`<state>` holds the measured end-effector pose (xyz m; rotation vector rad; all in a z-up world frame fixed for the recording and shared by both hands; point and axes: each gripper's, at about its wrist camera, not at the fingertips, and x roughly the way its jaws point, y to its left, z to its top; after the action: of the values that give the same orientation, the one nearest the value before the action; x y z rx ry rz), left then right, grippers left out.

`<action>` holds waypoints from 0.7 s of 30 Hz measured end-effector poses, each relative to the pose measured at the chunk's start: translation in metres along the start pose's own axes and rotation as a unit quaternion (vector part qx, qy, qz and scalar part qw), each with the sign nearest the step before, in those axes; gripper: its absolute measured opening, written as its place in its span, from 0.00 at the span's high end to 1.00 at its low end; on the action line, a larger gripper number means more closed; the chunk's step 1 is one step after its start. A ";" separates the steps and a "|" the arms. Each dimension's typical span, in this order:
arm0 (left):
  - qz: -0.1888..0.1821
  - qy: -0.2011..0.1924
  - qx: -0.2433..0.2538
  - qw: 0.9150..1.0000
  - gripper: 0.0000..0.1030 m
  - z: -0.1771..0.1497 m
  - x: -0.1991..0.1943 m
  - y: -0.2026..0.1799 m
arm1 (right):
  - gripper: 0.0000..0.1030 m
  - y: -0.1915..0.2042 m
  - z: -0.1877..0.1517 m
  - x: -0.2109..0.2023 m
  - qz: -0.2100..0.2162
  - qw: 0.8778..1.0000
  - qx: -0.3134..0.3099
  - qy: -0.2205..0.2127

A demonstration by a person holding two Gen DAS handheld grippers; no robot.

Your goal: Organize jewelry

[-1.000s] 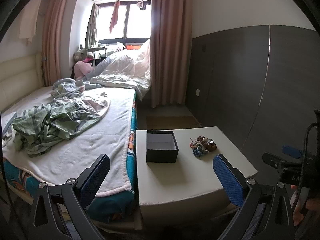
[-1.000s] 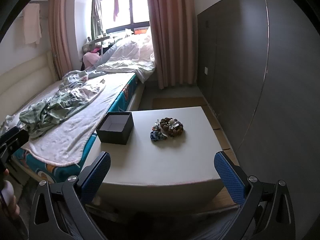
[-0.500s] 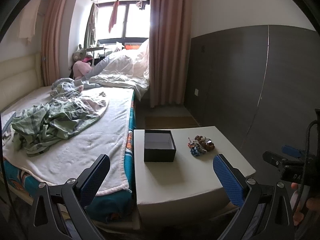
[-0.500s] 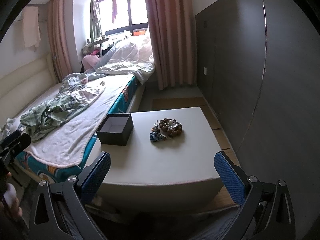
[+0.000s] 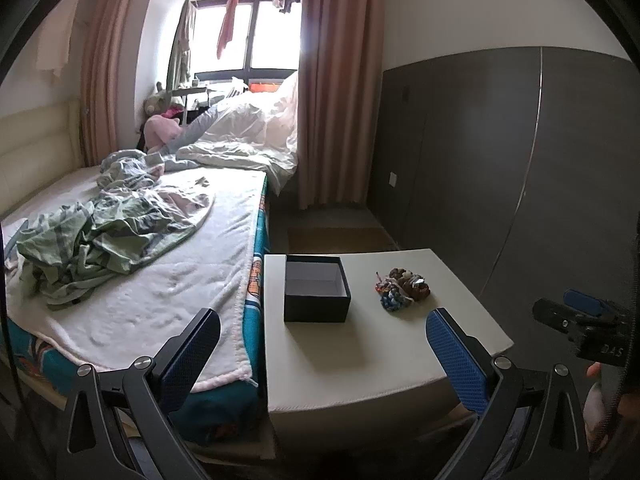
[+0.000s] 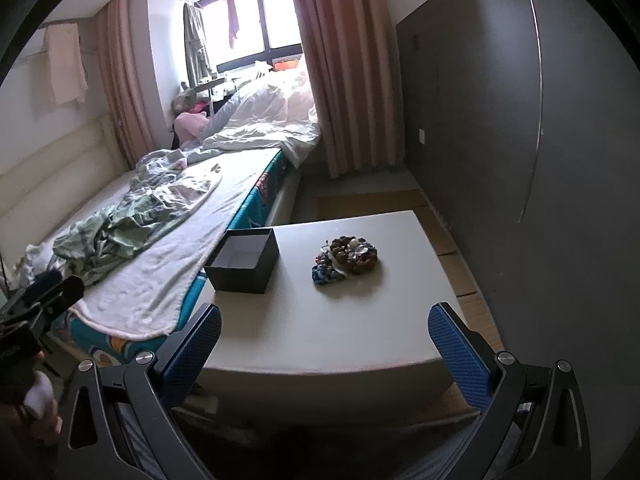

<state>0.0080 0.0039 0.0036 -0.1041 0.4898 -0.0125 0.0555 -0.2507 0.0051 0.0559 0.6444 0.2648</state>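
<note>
Both grippers were held level before the near edge of the low white surface (image 5: 360,352), pointing forward across it toward the window (image 5: 248,36). The left gripper (image 5: 320,340) sat nearer the bed (image 5: 160,280) side; its jaws were spread wide and released, with nothing between the blue pads (image 5: 456,350) and no contact with the surface. The right gripper (image 6: 324,340) was beside it on the wall side, its jaws likewise spread wide, released and empty. In the left view the front of the right gripper showed at the far right edge, with part of the person's hand (image 5: 600,396) under it; in the right view the left gripper appeared at the lower left edge.

The jewelry (image 6: 348,258), a small heap of brown and blue beaded pieces, lay on the surface toward its far right part, well apart from both grippers. An open black box (image 6: 244,260) stood on the surface to the left of the heap, near the bed edge, apart from the heap; its pale interior appeared empty. A rumpled green cloth (image 5: 96,240) lay on the bed, and white bedding (image 6: 268,120) was piled by the window.
</note>
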 end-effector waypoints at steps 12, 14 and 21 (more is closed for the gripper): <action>-0.027 0.040 -0.008 0.999 0.03 0.015 0.067 -0.005 | 0.00 -0.038 0.015 0.048 -0.002 0.999 0.033 0.023; -0.035 0.049 -0.006 0.998 0.07 0.017 0.082 -0.008 | 0.00 -0.047 0.017 0.061 0.005 0.999 0.044 0.029; -0.061 0.095 -0.006 0.994 0.31 0.026 0.139 -0.024 | 0.03 -0.072 0.021 0.106 0.011 0.996 0.064 0.053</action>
<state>0.1428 -0.0225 -0.0366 -0.1457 0.6740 -0.1410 0.1655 -0.2922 -0.0495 0.1721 0.7664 0.2482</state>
